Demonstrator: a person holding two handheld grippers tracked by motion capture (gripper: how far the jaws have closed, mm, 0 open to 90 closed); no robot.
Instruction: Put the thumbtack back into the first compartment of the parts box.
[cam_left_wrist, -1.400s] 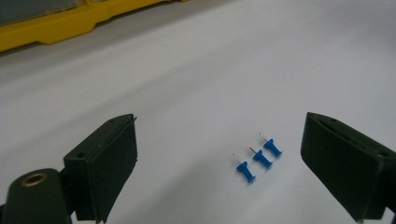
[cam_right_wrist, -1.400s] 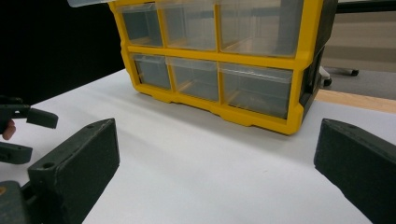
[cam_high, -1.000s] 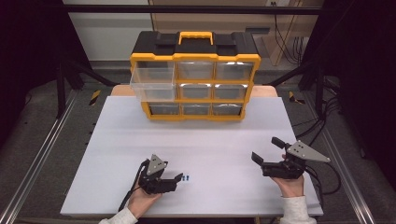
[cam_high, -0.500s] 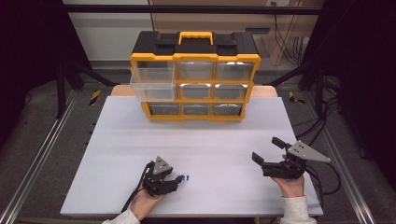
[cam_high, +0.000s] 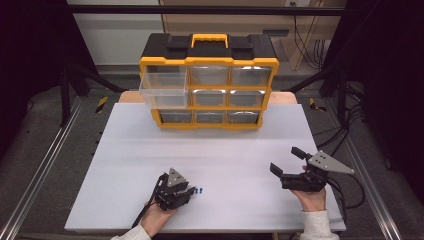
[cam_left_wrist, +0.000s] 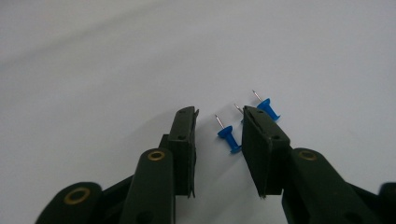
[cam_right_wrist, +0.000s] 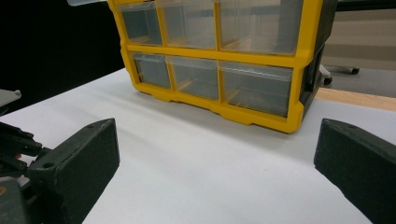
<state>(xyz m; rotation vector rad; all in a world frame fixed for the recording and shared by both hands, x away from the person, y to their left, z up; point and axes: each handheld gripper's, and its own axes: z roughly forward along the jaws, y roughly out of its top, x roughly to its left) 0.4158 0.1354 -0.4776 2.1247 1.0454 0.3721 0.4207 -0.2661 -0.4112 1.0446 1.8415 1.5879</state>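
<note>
- Closing my left gripper (cam_left_wrist: 219, 122) around a blue push pin (cam_left_wrist: 228, 135), jaws just narrowing, not touching yet.
- Gonna centre it first, neighbour pin (cam_left_wrist: 268, 106) sits close.
- Right gripper (cam_high: 286, 163) hangs wide open, empty.

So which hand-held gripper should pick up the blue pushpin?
Left. The left hand-held gripper has just been closing, one blue pushpin between its jaws, untouched. The right hand-held gripper stands open, far off.

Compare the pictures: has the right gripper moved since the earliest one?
No. The right gripper sits at the same spot near the table's right edge, jaws open, equally far from the yellow organizer.
</note>
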